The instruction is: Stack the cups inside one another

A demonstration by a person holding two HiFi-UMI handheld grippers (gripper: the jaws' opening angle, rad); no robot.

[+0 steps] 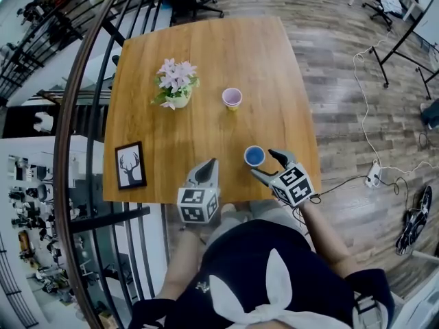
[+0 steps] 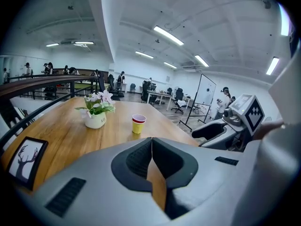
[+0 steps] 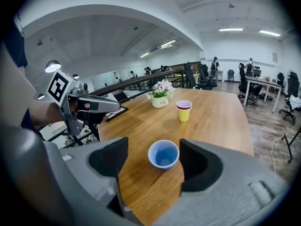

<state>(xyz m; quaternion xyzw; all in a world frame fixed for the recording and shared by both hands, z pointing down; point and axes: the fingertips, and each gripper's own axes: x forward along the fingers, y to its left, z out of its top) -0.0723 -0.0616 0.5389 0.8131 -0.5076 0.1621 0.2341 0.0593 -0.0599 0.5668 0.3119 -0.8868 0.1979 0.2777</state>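
A blue cup (image 1: 254, 156) (image 3: 163, 154) stands upright on the wooden table (image 1: 206, 67), near its front edge. My right gripper (image 1: 265, 164) (image 3: 155, 161) is open, its jaws just short of the cup on either side, not touching it. Farther back stands a yellow cup with a red cup nested in it (image 1: 232, 98) (image 3: 184, 110) (image 2: 138, 124). My left gripper (image 1: 205, 171) (image 2: 151, 160) is shut with nothing in it, over the table's front edge, left of the blue cup.
A white pot of pink flowers (image 1: 176, 83) (image 2: 97, 110) stands back left of the cups. A framed deer picture (image 1: 129, 164) (image 2: 22, 157) lies at the table's front left corner. A railing (image 1: 82, 115) runs along the left; cables and office chairs are on the floor at the right.
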